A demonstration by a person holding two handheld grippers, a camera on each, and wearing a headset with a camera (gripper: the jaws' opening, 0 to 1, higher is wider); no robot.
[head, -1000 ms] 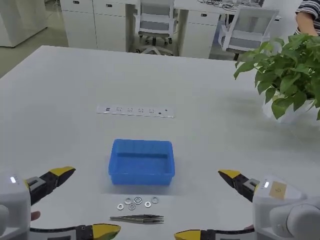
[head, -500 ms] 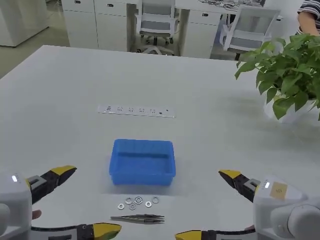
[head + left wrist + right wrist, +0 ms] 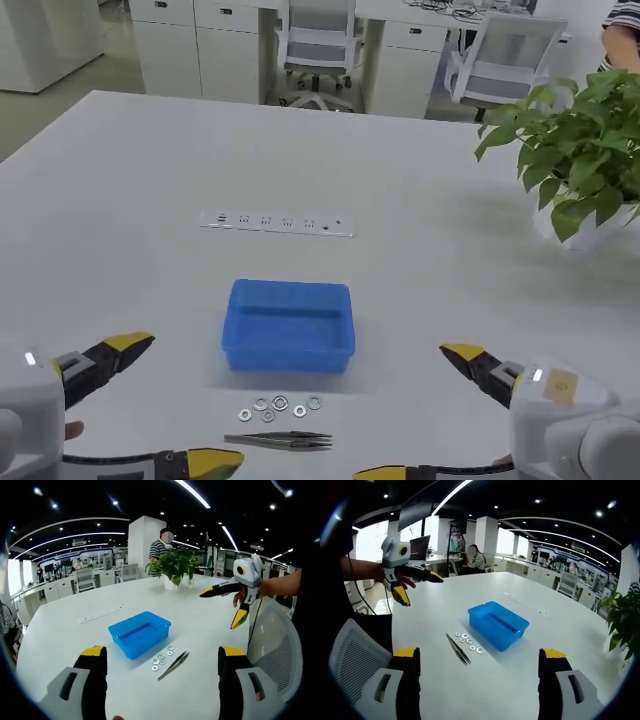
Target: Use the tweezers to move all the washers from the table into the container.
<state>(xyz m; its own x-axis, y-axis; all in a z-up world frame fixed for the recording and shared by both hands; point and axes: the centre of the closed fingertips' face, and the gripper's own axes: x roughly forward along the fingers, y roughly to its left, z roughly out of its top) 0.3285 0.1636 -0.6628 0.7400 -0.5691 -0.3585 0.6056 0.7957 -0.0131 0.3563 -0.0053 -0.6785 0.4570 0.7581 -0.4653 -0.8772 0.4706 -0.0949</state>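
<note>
My left gripper (image 3: 181, 401) and right gripper (image 3: 412, 411) both gape wide, holding nothing.
I can't count the tiny washers (image 3: 280, 405) between tweezers (image 3: 277, 438) and container (image 3: 289, 325).

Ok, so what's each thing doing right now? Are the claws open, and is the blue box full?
Left claw: open, holding nothing.
Right claw: open, holding nothing.
Tweezers: lying flat on the table, not picked up.
Washers: loose on the table, beside the tweezers.
Blue container: upright, empty.
Power strip: flat, nothing plugged in.
</note>
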